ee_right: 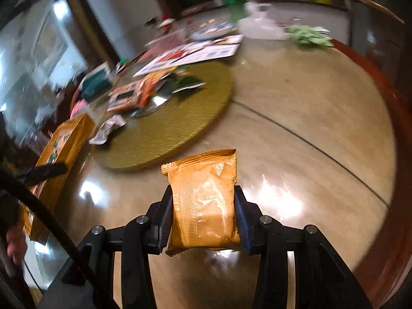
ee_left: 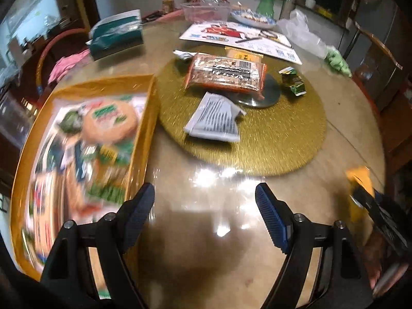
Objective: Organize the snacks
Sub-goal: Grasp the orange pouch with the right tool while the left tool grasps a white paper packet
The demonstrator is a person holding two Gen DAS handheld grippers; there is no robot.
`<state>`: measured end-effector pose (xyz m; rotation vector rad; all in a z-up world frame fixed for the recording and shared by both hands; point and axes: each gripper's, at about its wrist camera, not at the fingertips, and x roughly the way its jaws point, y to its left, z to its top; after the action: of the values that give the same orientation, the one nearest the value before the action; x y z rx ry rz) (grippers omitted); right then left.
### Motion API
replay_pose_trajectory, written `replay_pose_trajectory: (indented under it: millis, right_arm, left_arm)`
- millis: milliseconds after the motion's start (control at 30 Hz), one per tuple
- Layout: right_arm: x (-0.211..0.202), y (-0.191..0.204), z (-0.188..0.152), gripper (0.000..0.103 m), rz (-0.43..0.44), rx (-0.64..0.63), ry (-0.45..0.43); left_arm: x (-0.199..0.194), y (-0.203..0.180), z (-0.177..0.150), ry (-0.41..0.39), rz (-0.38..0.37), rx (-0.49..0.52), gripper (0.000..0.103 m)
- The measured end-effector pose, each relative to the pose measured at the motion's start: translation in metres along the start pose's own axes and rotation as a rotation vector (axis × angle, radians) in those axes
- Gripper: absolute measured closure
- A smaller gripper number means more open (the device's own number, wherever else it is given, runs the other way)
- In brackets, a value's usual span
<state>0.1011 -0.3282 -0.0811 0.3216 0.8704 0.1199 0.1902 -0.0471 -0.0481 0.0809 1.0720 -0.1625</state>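
Note:
My right gripper [ee_right: 203,203] is shut on an orange snack packet [ee_right: 206,200] and holds it above the glossy table; it also shows at the right edge of the left wrist view [ee_left: 359,180]. My left gripper [ee_left: 204,200] is open and empty over bare table, just right of the yellow tray [ee_left: 149,108], which holds several snack packs. On the gold round mat [ee_left: 270,149] lie an orange-red snack pack [ee_left: 226,74], a white packet [ee_left: 215,117] and a small green packet [ee_left: 293,82]. The tray [ee_right: 64,141] and mat [ee_right: 164,128] also show in the right wrist view.
A teal tissue pack [ee_left: 116,34], a printed sheet [ee_left: 239,37], a clear container [ee_left: 206,11], a plate [ee_left: 253,18], a green bottle [ee_left: 266,0] and a plastic bag [ee_left: 301,32] stand at the far side. A metal disc [ee_left: 267,92] lies under the orange-red pack.

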Motion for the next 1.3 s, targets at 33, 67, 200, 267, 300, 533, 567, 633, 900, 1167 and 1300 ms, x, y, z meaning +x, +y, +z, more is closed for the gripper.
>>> replay_pose_trajectory:
  millis: [33,67,200,267,300,533,567,633,900,1167,1300]
  right_arm:
    - [-0.001,-0.002,-0.002,0.061,0.01,0.01,-0.013]
    - [-0.003,-0.003,-0.004,0.06,0.012,0.012,-0.025]
    - [0.002,-0.002,0.001,0.061,0.01,0.018,-0.03]
    - [0.004,0.0,0.001,0.06,0.001,0.005,-0.032]
    - [0.004,0.0,0.001,0.06,0.003,-0.001,-0.032]
    - [0.001,-0.003,-0.005,0.06,0.025,-0.001,-0.03]
    - [0.001,-0.002,-0.005,0.06,0.027,-0.003,-0.029]
    - [0.001,-0.001,-0.005,0.06,0.026,-0.01,-0.028]
    - [0.002,0.004,-0.006,0.06,0.039,-0.045,-0.016]
    - [0.004,0.016,-0.008,0.061,0.099,-0.12,0.016]
    - [0.005,0.023,-0.009,0.061,0.113,-0.159,0.023]
  left_arm:
    - [0.007,-0.002,0.011,0.011,-0.003,0.01,0.022]
    - [0.01,-0.003,0.017,0.014,0.0,0.016,0.022]
    - [0.036,-0.014,0.05,0.054,0.0,0.068,0.022]
    - [0.052,-0.016,0.063,0.073,0.024,0.068,0.022]
    - [0.059,-0.016,0.067,0.077,0.037,0.064,0.022]
    - [0.076,-0.004,0.071,0.089,0.047,-0.003,0.044]
    - [0.074,-0.004,0.068,0.083,0.048,-0.006,0.045]
    - [0.064,-0.004,0.059,0.068,0.039,-0.018,0.049]
    - [0.01,-0.022,-0.037,0.032,0.054,0.032,0.06]
    - [-0.036,-0.011,-0.117,-0.009,-0.034,-0.085,0.061]
    - [-0.05,0.001,-0.122,-0.042,-0.066,-0.13,0.074]
